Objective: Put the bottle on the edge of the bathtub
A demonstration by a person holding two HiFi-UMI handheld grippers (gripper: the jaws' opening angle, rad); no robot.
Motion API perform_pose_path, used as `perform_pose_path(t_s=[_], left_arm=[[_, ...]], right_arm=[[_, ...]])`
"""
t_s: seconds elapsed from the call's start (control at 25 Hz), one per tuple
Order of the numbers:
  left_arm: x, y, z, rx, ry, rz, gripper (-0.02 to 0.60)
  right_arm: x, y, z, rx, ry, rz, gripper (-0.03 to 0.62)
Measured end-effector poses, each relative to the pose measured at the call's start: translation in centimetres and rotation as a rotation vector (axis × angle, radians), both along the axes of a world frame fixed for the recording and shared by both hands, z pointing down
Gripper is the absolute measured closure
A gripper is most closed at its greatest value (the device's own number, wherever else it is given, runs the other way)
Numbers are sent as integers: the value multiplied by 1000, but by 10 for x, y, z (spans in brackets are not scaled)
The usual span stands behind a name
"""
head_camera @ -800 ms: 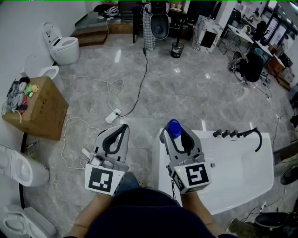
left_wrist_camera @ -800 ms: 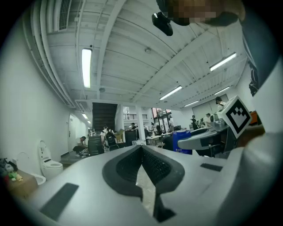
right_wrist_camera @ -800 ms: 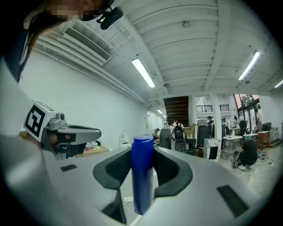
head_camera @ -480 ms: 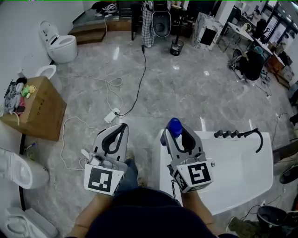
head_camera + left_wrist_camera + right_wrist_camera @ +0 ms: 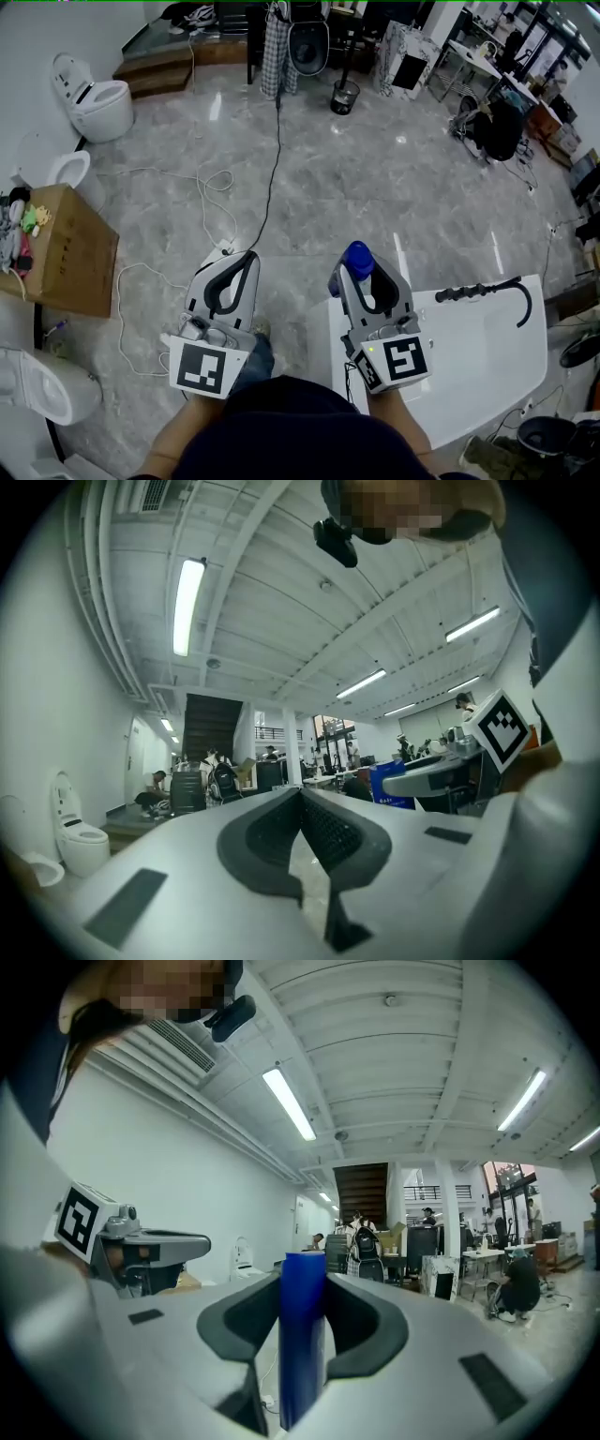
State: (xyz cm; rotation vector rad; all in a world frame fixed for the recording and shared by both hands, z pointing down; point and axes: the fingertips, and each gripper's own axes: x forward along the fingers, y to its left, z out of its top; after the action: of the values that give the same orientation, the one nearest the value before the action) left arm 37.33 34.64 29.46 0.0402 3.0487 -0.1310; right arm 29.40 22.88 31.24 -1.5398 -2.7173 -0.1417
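My right gripper (image 5: 367, 274) is shut on a blue bottle (image 5: 357, 259), which stands upright between its pads (image 5: 371, 1324) in the right gripper view, where the bottle (image 5: 302, 1333) fills the gap. It hangs above the near left corner of the white bathtub (image 5: 487, 356), over its flat edge (image 5: 323, 323). My left gripper (image 5: 236, 274) is held beside it over the grey floor, its jaws shut with nothing in them; in the left gripper view its pads (image 5: 330, 832) meet. The right gripper (image 5: 441, 775) also shows at the right of the left gripper view.
A black tap bar (image 5: 483, 291) lies across the tub's far end. A cardboard box (image 5: 61, 248) and toilets (image 5: 89, 94) stand at the left. A white extension cord (image 5: 202, 202) and black cable (image 5: 274, 159) trail over the marble floor. Desks and a seated person (image 5: 497, 127) are at the back right.
The view has shifted: the tub now lies lower and further right, and the box further left. Both grippers keep their hold and their place before me.
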Motion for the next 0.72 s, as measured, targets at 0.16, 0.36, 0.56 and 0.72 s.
perform_pose_path(t_s=[0.16, 0.36, 0.56, 0.72], left_arm=[[-49, 32, -9, -20, -12, 78, 557], [-102, 57, -2, -33, -13, 182, 557], [-138, 61, 9, 1, 12, 267, 558], [-170, 61, 11, 23, 25, 319, 558]], right_arm=[[-40, 30, -9, -25, -11, 49, 433], [-76, 46, -1, -33, 0, 144, 433], [-105, 42, 14, -13, 44, 242, 433], [-132, 41, 14, -5, 50, 290, 433]])
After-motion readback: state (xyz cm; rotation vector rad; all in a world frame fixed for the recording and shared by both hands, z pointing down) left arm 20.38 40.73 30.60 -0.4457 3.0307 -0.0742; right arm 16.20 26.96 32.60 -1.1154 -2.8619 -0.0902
